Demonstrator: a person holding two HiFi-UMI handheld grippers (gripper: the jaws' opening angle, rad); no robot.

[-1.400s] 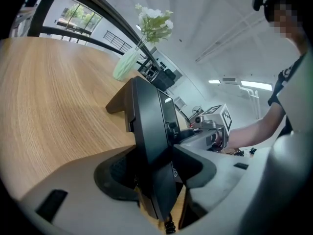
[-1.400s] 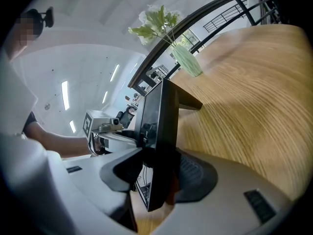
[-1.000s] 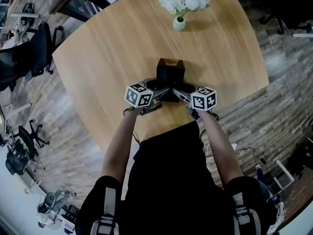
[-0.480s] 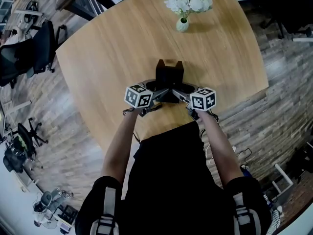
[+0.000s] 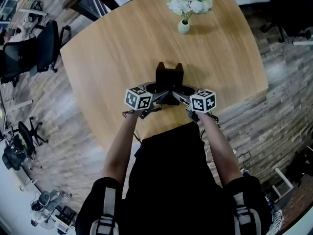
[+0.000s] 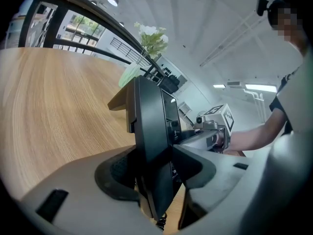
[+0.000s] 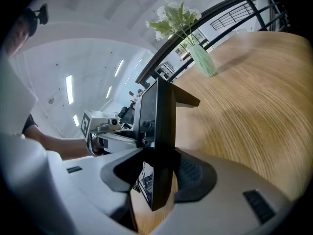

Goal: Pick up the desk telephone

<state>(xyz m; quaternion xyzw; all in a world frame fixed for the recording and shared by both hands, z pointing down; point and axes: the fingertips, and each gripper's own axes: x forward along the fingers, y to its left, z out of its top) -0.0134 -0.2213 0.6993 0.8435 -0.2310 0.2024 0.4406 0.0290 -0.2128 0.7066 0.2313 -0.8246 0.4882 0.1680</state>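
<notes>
The table (image 5: pixel 122 48) is light wood with a fine visible grain and a smooth, faintly satin finish, while the floor (image 5: pixel 63 131) shows greyer, more weathered-looking wood planks. The desk telephone (image 5: pixel 169 76) is black plastic, matt along its edges and glossier on its face. The left gripper (image 6: pixel 154 170) and right gripper (image 7: pixel 159 175) have smooth, matt pale-grey plastic jaws with dark ribbed pads (image 7: pixel 193 173), and the vase (image 7: pixel 203 60) looks like pale green translucent glass.
</notes>
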